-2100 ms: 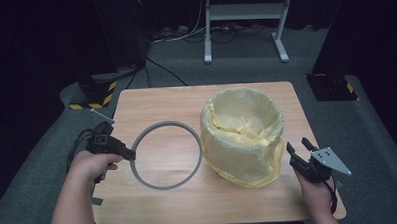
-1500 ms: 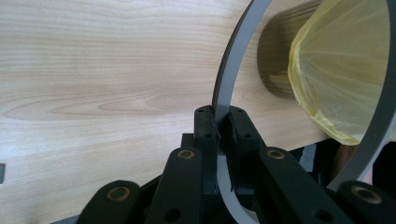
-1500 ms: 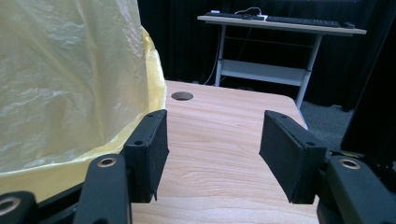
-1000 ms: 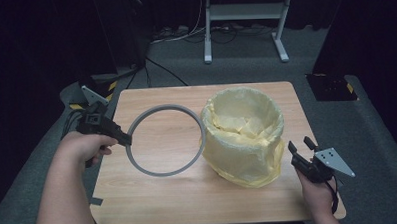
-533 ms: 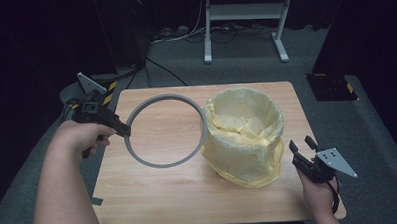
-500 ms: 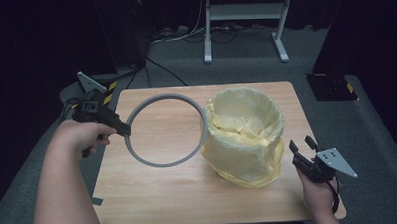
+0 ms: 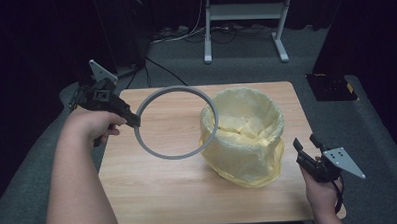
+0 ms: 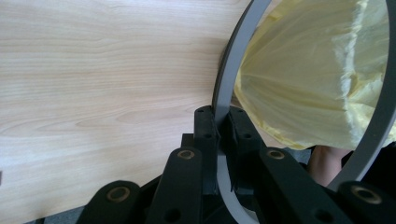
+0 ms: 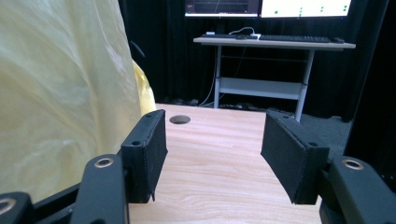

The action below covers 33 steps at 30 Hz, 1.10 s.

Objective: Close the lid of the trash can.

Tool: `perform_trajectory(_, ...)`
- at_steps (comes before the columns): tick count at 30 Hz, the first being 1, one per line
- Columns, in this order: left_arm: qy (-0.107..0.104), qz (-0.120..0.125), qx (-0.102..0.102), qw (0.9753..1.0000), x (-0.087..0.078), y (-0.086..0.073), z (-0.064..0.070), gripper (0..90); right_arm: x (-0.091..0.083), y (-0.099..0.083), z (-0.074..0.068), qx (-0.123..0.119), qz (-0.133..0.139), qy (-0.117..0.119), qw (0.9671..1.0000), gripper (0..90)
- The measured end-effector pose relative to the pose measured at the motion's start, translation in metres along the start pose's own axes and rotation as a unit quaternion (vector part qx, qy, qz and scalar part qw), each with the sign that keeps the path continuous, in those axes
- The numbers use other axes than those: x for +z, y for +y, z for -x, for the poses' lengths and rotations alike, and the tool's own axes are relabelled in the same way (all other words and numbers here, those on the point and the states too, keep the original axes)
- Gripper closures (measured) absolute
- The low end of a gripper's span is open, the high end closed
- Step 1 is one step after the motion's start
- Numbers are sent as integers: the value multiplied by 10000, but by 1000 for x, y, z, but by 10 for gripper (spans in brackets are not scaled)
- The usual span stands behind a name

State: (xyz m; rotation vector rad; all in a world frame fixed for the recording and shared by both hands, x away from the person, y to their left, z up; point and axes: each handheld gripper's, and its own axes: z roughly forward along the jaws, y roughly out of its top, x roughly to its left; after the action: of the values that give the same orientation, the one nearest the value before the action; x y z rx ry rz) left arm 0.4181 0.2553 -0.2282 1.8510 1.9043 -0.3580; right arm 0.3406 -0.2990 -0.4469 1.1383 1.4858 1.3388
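Grey plastic ring is off the counter now, where two seconds ago it lay flat to the left of the yellow bag-lined bin; my left hand-held gripper is clamped on its left rim and has tilted it up, its right edge just reaching the bin's rim. That means the pick-up is done and, I judge, seating the ring over the bag's mouth comes next. My right hand-held gripper waits near the bin's right side, jaws apart and empty.
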Motion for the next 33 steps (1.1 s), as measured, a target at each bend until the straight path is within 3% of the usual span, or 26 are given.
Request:
perform_trajectory(7,-47,-24,147,9999,13,13,20,835,-9,16,-8,-98,165,106,9998,391)
perform_trajectory(12,-152,26,208,9997,21,20,35,835,-9,26,-13,-77,3,208,9998,391)
perform_trajectory(16,-176,0,264,9995,27,23,41,835,-9,32,-15,-112,31,269,9996,391)
perform_trajectory(25,-147,-4,215,9997,39,31,59,835,-11,61,-15,-217,156,525,9983,403)
perform_trajectory(33,-156,-14,228,9996,45,36,78,835,-9,70,-17,-195,207,675,9973,411)
